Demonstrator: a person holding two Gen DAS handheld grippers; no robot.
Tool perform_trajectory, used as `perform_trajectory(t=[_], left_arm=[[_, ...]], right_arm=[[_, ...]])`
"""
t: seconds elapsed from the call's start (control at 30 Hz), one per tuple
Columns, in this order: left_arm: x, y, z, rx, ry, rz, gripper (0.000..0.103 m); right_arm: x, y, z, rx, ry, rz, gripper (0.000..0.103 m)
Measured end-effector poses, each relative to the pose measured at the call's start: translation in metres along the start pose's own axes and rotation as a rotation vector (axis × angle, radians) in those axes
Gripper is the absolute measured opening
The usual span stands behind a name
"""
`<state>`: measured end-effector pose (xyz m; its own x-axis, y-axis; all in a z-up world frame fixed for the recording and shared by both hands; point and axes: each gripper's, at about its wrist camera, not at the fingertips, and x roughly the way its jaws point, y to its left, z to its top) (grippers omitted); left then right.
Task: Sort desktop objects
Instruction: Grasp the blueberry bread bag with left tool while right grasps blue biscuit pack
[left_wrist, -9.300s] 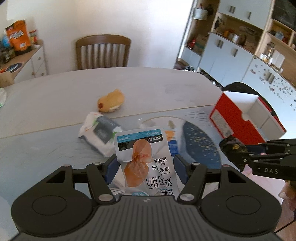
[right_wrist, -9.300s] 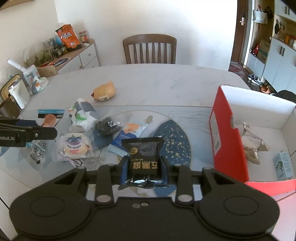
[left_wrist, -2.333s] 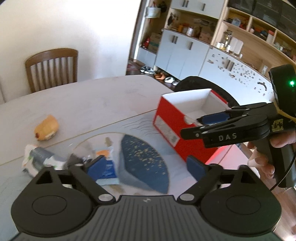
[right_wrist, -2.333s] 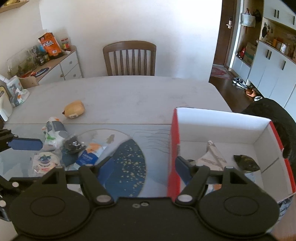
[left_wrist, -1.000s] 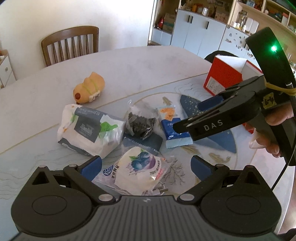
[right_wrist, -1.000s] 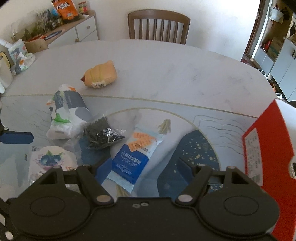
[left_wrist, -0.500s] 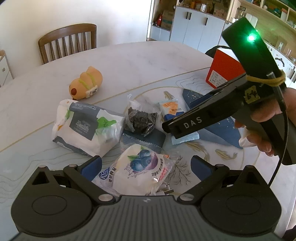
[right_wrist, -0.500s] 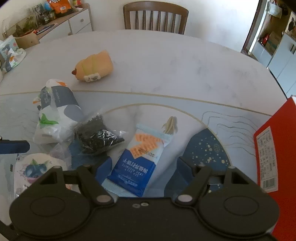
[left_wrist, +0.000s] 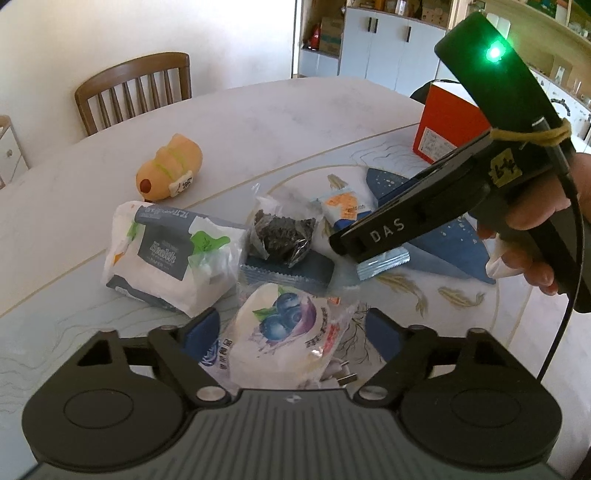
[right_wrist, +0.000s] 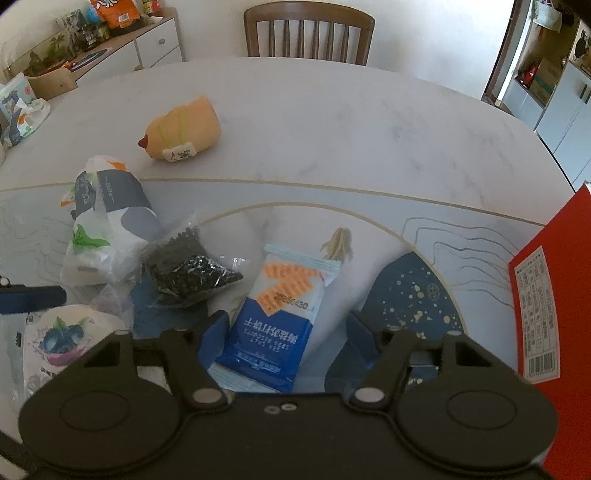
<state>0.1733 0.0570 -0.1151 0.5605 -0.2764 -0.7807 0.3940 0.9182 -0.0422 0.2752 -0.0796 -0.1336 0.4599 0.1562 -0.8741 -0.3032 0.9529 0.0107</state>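
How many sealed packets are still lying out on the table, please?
4: the blueberry packet between the left gripper's jaws, the blue cracker packet between the right gripper's jaws, the dark clear bag, and the tissue pack. A flat blue wrapper beneath may be another.

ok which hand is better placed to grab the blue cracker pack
Right. The right gripper already straddles the cracker pack, its jaws just closing around it; the left gripper is busy straddling the blueberry bun.

Both tools, left (left_wrist: 291, 328) and right (right_wrist: 286, 332), point steeply downward, jaws just closing, not yet gripping.
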Motion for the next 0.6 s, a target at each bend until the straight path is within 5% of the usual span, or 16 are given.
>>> perform_trajectory(t=[0.17, 0.47, 0.6], left_arm=[[0.0011, -0.0009, -0.0013, 0.003, 0.01, 0.005, 0.066], [0.0018, -0.0036, 0.0012, -0.011, 0.026, 0.016, 0.055], [0.0001, -0.0058, 0.0019, -0.013, 0.029, 0.026, 0.054]], right_arm=[[-0.0028, -0.0023, -0.0008, 0.003, -0.005, -0.003, 0.056], [-0.0055, -0.0054, -0.0002, 0.003, -0.007, -0.007, 0.036], [-0.0094, -0.0088, -0.0019, 0.01, -0.017, -0.004, 0.035]])
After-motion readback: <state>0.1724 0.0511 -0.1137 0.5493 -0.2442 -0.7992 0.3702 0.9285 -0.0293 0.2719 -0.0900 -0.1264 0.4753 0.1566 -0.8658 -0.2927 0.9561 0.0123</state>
